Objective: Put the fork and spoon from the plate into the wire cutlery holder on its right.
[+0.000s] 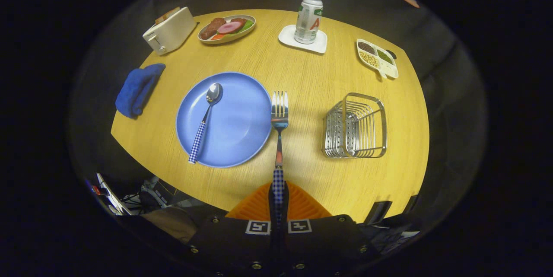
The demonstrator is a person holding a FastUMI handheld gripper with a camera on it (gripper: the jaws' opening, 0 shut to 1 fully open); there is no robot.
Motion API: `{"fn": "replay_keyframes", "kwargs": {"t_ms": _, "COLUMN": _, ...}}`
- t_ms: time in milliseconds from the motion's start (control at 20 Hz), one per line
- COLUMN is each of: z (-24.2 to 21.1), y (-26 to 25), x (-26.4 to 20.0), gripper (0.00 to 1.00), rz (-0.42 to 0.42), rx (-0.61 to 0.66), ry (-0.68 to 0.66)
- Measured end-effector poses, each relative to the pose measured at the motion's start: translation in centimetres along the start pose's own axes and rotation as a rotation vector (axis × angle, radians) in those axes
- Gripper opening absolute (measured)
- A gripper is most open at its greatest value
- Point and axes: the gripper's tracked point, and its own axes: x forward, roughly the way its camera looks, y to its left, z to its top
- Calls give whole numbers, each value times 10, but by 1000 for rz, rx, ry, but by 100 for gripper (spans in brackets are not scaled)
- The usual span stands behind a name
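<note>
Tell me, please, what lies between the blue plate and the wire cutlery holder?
In the gripper view, the fork, clamped in the hand-held gripper, hangs over bare table between blue plate and wire cutlery holder.

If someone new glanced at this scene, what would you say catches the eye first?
First, the fork, clamped by its checked handle between the orange fingers of the hand-held gripper and pointing out over the table. Left of it, the spoon lies on the blue plate. To the right stands the wire holder.
</note>
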Motion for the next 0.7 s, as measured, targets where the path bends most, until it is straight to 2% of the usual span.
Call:
{"fn": "replay_keyframes", "kwargs": {"t_ms": 300, "z": -25, "y": -55, "x": -42, "gripper": 0, "rz": -22, "rx": -104, "ry": 111}}
{"fn": "replay_keyframes", "kwargs": {"t_ms": 400, "z": -36, "y": -83, "x": -53, "gripper": 0, "rz": -51, "rx": -152, "ry": 194}}
{"fn": "replay_keyframes", "kwargs": {"t_ms": 550, "z": -31, "y": -117, "x": -62, "gripper": 0, "rz": -91, "rx": -202, "ry": 273}}
{"fn": "replay_keyframes", "kwargs": {"t_ms": 700, "z": -19, "y": -127, "x": -62, "gripper": 0, "rz": -52, "rx": -214, "ry": 349}}
